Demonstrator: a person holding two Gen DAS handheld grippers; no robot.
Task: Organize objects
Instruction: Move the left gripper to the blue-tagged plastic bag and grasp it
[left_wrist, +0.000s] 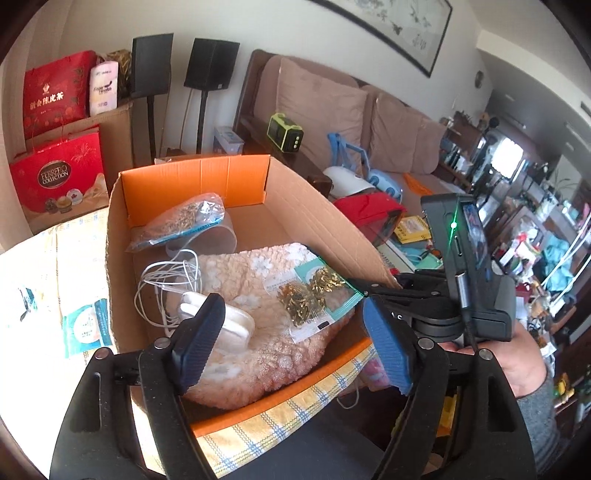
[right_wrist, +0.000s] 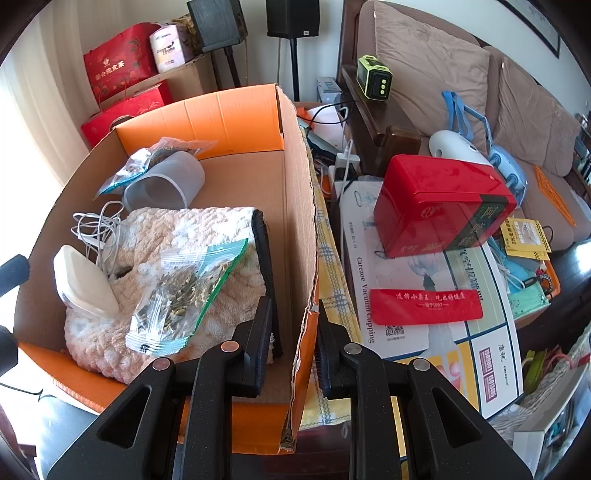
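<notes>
Open cardboard box (right_wrist: 295, 192) with orange inner flaps is seen in both views. Inside it, a peach fluffy towel (left_wrist: 258, 332) is spread across the near half. On the towel, a clear zip bag of small brassy pieces (left_wrist: 314, 299) is lying flat, free of both grippers. A white flat case (right_wrist: 86, 286) is propped against the towel's left edge, with a tangled white cable (left_wrist: 166, 280) just behind it. Toward the far wall of the box, a translucent plastic cup (right_wrist: 164, 184) is lying on its side, and a second zip bag (left_wrist: 181, 221) is resting on and behind it.

Left gripper (left_wrist: 295, 339) is held above the towel, jaws wide, nothing between the blue pads (left_wrist: 386, 347). Right gripper (right_wrist: 291, 347) is set over the box's right wall near the front corner, jaws narrow, with the cardboard edge between them; pad contact on the wall cannot be confirmed.

Beside the box, on the right, a red tin (right_wrist: 443, 206) is sitting on a white printed carton (right_wrist: 424, 332).
</notes>
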